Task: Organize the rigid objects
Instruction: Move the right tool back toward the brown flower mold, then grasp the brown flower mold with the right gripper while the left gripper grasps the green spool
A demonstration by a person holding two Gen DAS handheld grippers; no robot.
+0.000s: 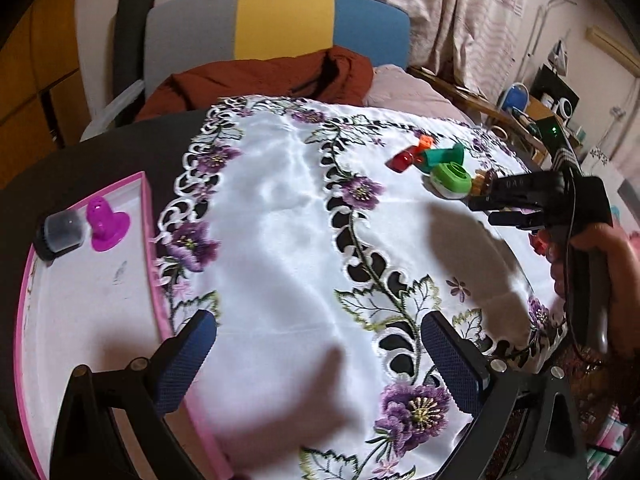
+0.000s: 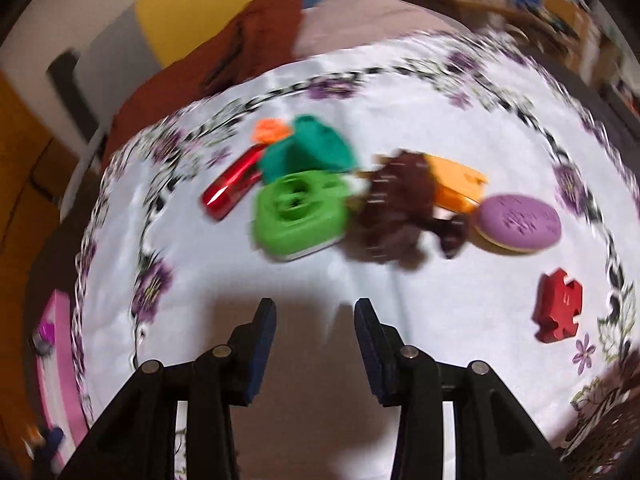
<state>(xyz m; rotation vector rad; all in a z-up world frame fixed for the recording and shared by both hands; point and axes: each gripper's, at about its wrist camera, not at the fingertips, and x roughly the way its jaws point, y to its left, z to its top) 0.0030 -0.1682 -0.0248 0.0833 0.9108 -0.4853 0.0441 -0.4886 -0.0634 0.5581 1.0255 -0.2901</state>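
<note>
Beside the pink-rimmed white tray, which holds a magenta plastic piece and a grey capped bottle, our left gripper hovers, fingers apart. Our right gripper, fingers apart, faces the green square plastic piece across the embroidered white cloth.

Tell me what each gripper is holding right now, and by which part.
Nothing is held. The left gripper and the right gripper both have their fingers spread, with only tablecloth between them.
</note>
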